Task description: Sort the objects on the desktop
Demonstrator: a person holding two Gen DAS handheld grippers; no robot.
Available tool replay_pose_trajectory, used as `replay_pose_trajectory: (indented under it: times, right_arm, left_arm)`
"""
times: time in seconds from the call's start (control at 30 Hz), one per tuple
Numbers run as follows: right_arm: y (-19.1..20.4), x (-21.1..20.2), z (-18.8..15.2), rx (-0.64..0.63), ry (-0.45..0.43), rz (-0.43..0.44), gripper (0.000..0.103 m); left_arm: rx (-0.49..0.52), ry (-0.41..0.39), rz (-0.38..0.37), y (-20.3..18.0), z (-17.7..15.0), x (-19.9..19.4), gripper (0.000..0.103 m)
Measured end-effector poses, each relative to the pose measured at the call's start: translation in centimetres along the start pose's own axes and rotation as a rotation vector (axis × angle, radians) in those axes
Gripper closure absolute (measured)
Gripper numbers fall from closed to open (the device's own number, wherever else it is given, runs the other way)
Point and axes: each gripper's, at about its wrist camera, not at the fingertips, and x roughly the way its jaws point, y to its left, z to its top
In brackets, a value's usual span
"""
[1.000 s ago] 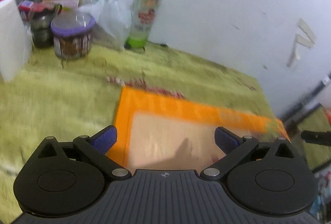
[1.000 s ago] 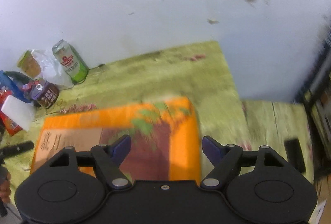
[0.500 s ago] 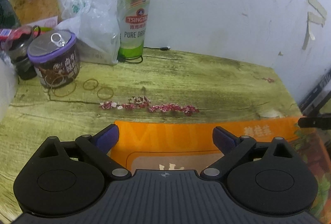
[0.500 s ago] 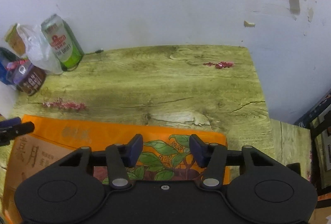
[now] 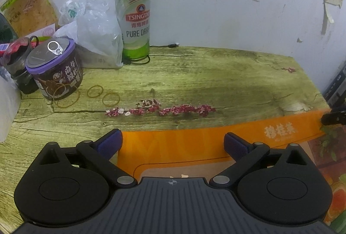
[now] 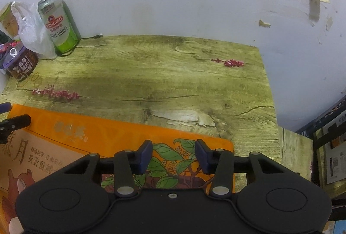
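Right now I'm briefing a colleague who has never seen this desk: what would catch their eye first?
The bright orange gift box lying flat at the near edge of the wooden table, under both grippers. Next, the tall green-and-silver beer can upright against the white wall at the back left, beside a crumpled plastic bag and a purple-lidded jar.

A tall beer can (image 5: 134, 18) standing against the wall, far ahead and left of the claw, read "TSINGTAO" on a red band, with "PURE DRAFT" below it — the last letters turned out of sight in the left wrist view. The flat orange box (image 6: 90, 139) lying directly under the claw carried pale Chinese characters on its orange border and darker Chinese print on its beige panel. The purple-lidded jar (image 5: 56, 70) at far left also bore Chinese characters — too small to read.
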Motion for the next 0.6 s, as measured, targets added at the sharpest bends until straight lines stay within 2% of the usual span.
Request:
replay_pose_trajectory:
  times: [0.2, 0.33, 0.47, 0.6]
  right_arm:
    - [-0.3, -0.1, 0.0, 0.008, -0.002, 0.015, 0.060]
    - [-1.6, -2.1, -0.4, 0.062, -0.015, 0.104, 0.060]
    - [-2.3, -6.6, -2.6, 0.045, -0.050, 0.117, 0.060]
    - [-3.1, -9.8, -6.4, 0.053, -0.015, 0.160, 0.060]
  left_arm:
    - [-0.032, 0.011, -0.025, 0.6, 0.3, -0.3, 0.003]
    - [-0.077, 0.025, -0.072, 1.2, 0.2, -2.8, 0.006]
    - [-0.056, 0.020, -0.102, 0.5, -2.1, -7.5, 0.005]
    - [-0.064, 0.064, -0.136, 0.3, -5.5, -11.1, 0.006]
